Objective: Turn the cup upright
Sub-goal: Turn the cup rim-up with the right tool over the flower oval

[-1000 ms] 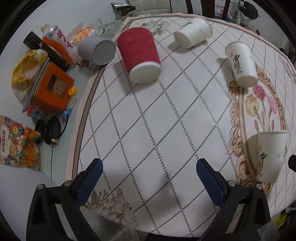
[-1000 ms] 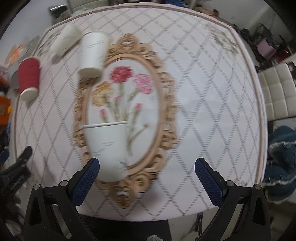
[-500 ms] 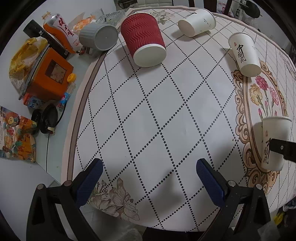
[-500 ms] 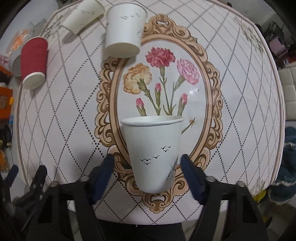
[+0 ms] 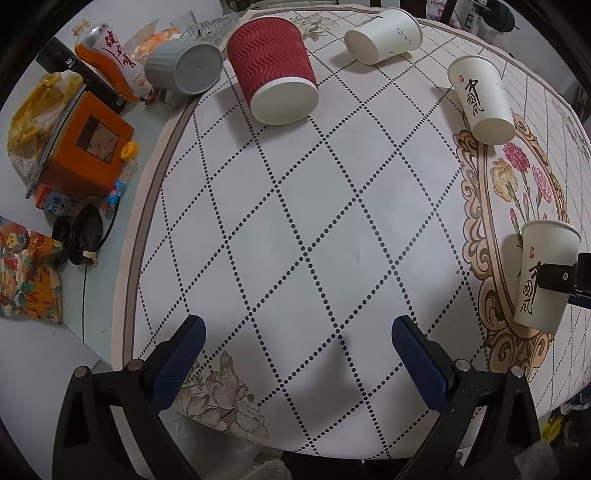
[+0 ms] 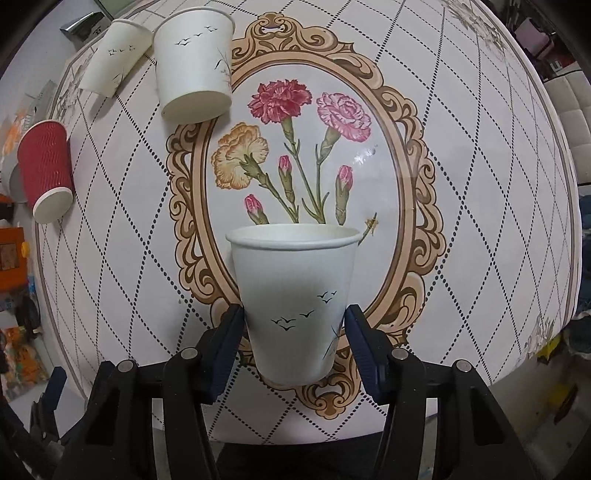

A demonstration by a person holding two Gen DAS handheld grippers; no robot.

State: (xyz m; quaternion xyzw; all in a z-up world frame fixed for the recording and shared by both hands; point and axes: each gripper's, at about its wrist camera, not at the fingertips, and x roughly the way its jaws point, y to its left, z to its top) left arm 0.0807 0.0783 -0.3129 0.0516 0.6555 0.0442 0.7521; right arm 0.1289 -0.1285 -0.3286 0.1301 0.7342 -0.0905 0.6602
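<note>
A white paper cup (image 6: 295,295) with small black birds stands upright, mouth up, between my right gripper's (image 6: 295,328) blue pads, which touch both of its sides. It also shows in the left wrist view (image 5: 543,273) at the right edge, with the right gripper's black finger against it. My left gripper (image 5: 295,343) is open and empty above the tablecloth's near edge. A second white cup (image 6: 194,70) (image 5: 482,99), a third white cup (image 6: 116,59) (image 5: 384,35) and a red ribbed cup (image 5: 273,70) (image 6: 46,177) lie on their sides.
A round table with a diamond-pattern cloth (image 5: 295,221) and a flower medallion (image 6: 295,155). On the left a grey cup (image 5: 184,66), an orange box (image 5: 88,147), a juice bottle (image 5: 110,55), a yellow bag (image 5: 33,110) and black earphones (image 5: 79,240).
My right gripper has moved in around the upright white cup and narrowed onto its sides. My left gripper has drawn back from the lying cups, staying open.
</note>
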